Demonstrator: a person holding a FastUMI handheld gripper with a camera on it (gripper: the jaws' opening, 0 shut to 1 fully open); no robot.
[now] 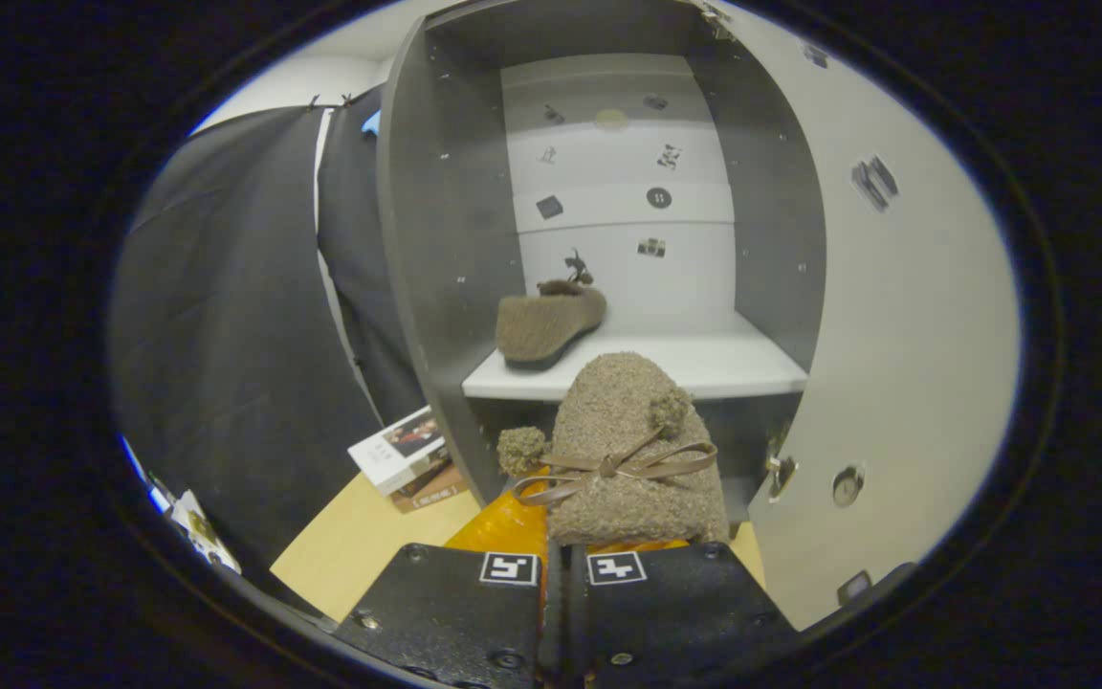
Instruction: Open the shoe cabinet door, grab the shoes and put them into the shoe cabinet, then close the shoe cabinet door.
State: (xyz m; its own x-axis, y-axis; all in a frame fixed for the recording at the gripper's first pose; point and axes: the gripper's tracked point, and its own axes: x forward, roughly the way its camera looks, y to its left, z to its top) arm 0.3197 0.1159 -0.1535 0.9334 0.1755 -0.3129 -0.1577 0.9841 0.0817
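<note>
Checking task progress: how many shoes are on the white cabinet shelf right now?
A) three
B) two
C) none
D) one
D: one fuzzy shoe sits on the white shelf of the open cabinet, while the second shoe is just ahead of the gripper, whose fingers are closed on its heel end, short of the shelf.

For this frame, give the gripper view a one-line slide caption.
Gripper shut on second shoe before open shoe cabinet; first shoe already on shelf.
</note>
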